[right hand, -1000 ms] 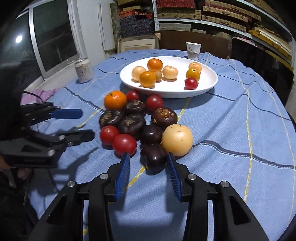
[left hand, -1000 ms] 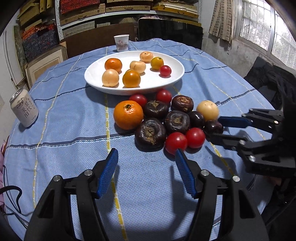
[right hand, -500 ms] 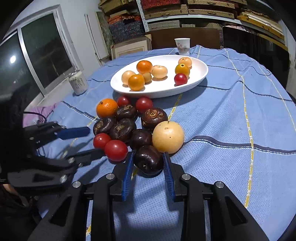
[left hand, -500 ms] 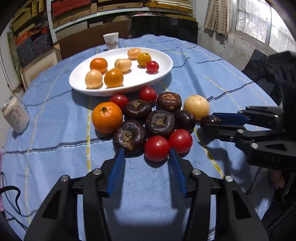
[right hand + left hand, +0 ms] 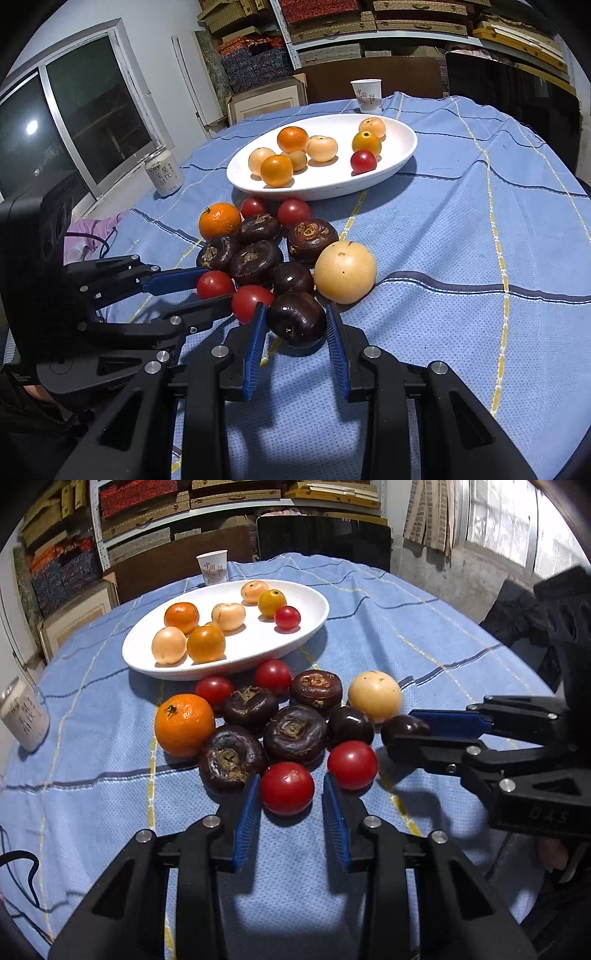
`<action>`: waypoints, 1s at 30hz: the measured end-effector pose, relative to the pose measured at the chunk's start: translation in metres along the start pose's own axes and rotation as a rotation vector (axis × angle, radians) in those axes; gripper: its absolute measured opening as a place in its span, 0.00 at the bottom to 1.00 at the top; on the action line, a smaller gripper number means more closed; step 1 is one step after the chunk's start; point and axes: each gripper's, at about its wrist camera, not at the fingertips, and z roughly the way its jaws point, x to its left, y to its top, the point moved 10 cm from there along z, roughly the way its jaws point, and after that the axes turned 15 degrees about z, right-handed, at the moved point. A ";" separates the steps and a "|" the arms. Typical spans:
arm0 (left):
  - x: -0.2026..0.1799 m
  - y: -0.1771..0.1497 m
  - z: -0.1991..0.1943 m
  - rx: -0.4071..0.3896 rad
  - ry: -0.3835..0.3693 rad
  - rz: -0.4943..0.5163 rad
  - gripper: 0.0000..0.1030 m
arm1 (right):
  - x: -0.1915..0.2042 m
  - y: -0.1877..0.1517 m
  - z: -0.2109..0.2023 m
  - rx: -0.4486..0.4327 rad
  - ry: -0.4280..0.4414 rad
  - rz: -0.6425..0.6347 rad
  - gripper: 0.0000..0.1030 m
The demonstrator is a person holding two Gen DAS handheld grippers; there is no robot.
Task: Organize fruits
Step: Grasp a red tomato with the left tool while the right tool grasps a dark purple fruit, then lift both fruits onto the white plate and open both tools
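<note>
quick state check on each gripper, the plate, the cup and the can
left gripper: jaws shut on a red tomato
right gripper: jaws shut on a dark plum
white plate: holds eight fruits
paper cup: upright, beyond the plate
drink can: upright

Left gripper (image 5: 288, 794) clamps red tomato (image 5: 287, 788) at near edge of fruit pile on blue tablecloth (image 5: 424, 635). Right gripper (image 5: 413, 733) pinches dark fruit (image 5: 400, 728) at pile's right. White plate (image 5: 317, 602) toward far edge.
</note>
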 end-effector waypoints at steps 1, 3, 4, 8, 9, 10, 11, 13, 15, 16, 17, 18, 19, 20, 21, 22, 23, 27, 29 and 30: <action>0.000 -0.001 -0.001 -0.004 -0.010 -0.007 0.27 | 0.000 0.000 0.000 -0.002 0.002 0.000 0.32; -0.001 -0.003 -0.003 -0.008 -0.017 -0.007 0.27 | 0.000 0.001 -0.001 -0.005 0.005 0.002 0.32; -0.002 -0.004 -0.004 -0.009 -0.017 -0.006 0.27 | 0.000 0.001 -0.001 -0.006 0.006 0.003 0.32; -0.003 -0.006 -0.010 -0.017 -0.023 -0.011 0.27 | 0.001 0.001 -0.002 -0.011 0.014 0.003 0.32; -0.003 -0.006 -0.012 -0.020 -0.023 -0.012 0.27 | 0.001 0.001 -0.002 -0.012 0.015 0.004 0.32; -0.003 -0.006 -0.014 -0.022 -0.023 -0.013 0.27 | 0.001 0.001 -0.003 -0.013 0.017 0.004 0.32; -0.002 -0.007 -0.016 -0.024 -0.023 -0.016 0.27 | 0.001 0.002 -0.003 -0.015 0.020 0.003 0.32; 0.000 -0.008 -0.021 -0.029 -0.020 -0.023 0.27 | 0.002 0.002 -0.004 -0.017 0.024 0.002 0.32; 0.003 -0.008 -0.025 -0.036 -0.014 -0.032 0.27 | 0.002 0.002 -0.005 -0.021 0.029 0.002 0.32; 0.004 -0.008 -0.027 -0.038 -0.012 -0.035 0.27 | 0.002 0.002 -0.005 -0.022 0.031 0.001 0.32; 0.006 -0.008 -0.028 -0.040 -0.009 -0.039 0.27 | 0.002 0.002 -0.006 -0.022 0.033 0.001 0.32; 0.007 -0.008 -0.030 -0.042 -0.006 -0.041 0.27 | 0.003 0.002 -0.006 -0.023 0.035 0.000 0.32; 0.009 -0.008 -0.031 -0.043 -0.002 -0.044 0.27 | 0.003 0.002 -0.006 -0.024 0.036 -0.001 0.32; 0.010 -0.008 -0.032 -0.045 0.000 -0.048 0.27 | 0.004 0.002 -0.007 -0.026 0.037 -0.003 0.32; 0.011 -0.008 -0.033 -0.045 0.000 -0.050 0.27 | 0.003 0.001 -0.007 -0.027 0.037 -0.004 0.32; 0.011 -0.009 -0.033 -0.046 0.002 -0.052 0.27 | 0.004 0.001 -0.007 -0.027 0.038 -0.005 0.32; 0.012 -0.009 -0.034 -0.047 0.005 -0.054 0.27 | 0.004 0.001 -0.007 -0.027 0.037 -0.007 0.32; 0.015 -0.010 -0.036 -0.048 0.010 -0.058 0.27 | 0.005 -0.002 -0.008 -0.029 0.024 -0.020 0.32; 0.017 -0.011 -0.038 -0.050 0.013 -0.060 0.27 | 0.007 -0.003 -0.009 -0.037 0.012 -0.038 0.32; 0.017 -0.010 -0.039 -0.051 0.015 -0.061 0.27 | 0.007 -0.004 -0.009 -0.039 0.008 -0.043 0.32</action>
